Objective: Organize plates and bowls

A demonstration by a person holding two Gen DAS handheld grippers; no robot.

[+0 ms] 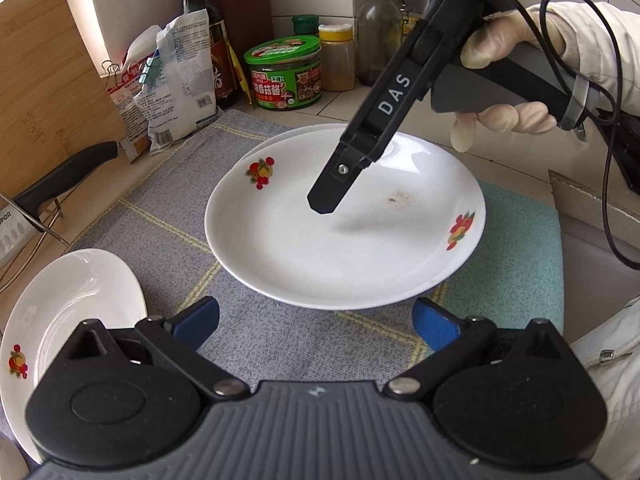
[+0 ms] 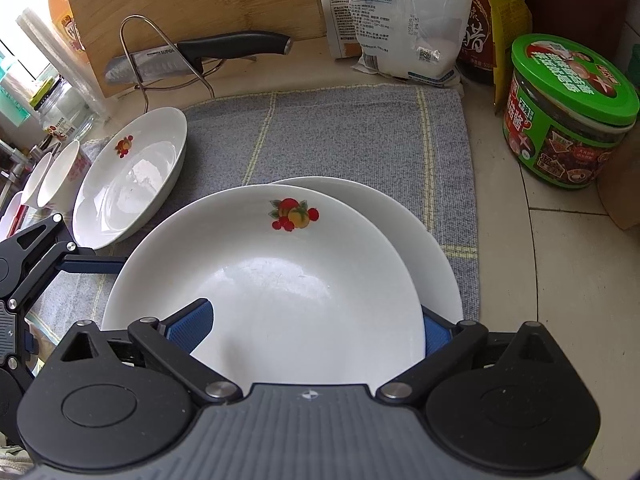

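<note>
Top plate (image 2: 264, 280) nested on a second plate (image 2: 432, 248), slightly off-centre, on the grey cloth (image 2: 340, 128) over the bench: stacked to save room. Right claw (image 2: 316, 328) spread wide about the near rim, pads off it, gripping nothing. Left claw (image 1: 316, 320) likewise apart and empty, just short of the stack. Third plate (image 2: 132, 172) apart at the left, likely next for stacking.

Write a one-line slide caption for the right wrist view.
Open right gripper over a fruit-print plate stacked on another plate, grey cloth beneath.
</note>
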